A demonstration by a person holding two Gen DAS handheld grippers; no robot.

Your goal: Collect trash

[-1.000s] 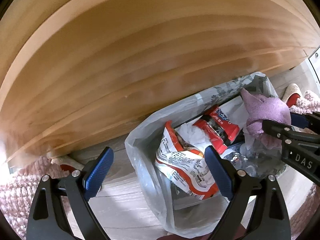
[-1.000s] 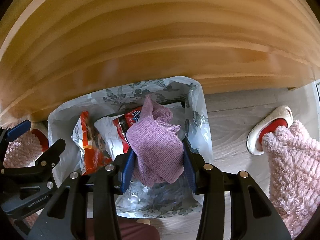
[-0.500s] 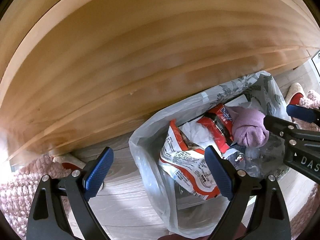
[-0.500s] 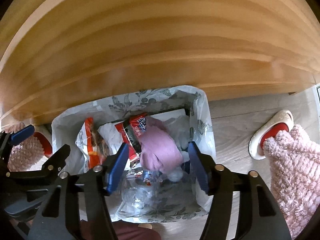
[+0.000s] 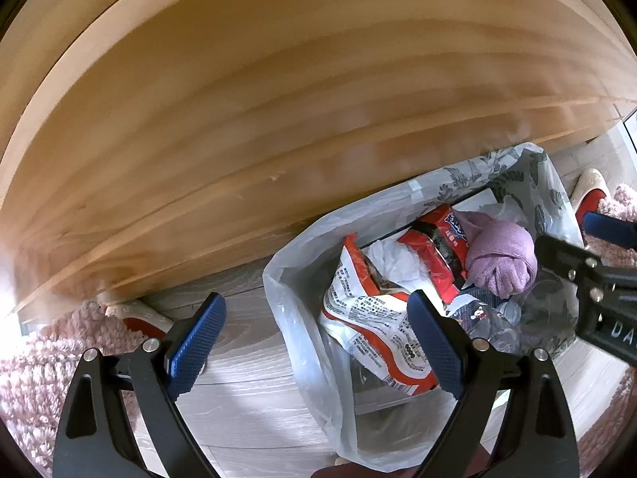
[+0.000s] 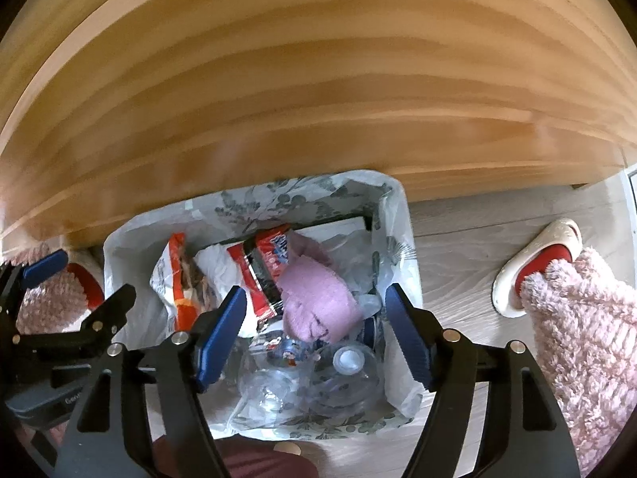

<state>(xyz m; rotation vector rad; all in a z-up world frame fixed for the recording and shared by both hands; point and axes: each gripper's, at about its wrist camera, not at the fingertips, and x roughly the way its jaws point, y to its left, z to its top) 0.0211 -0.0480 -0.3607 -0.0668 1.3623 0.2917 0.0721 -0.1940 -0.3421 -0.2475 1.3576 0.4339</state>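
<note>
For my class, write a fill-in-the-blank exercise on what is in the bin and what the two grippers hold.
1. The cloth lying in the bin bag is ____ in colour.
2. Neither the left gripper nor the right gripper, whose jaws are opening, holds ____.
3. The clear bottle has a ____ cap.
4. The bin stands on the floor beside a ____ table.

Missing words: purple; anything; white; wooden
</note>
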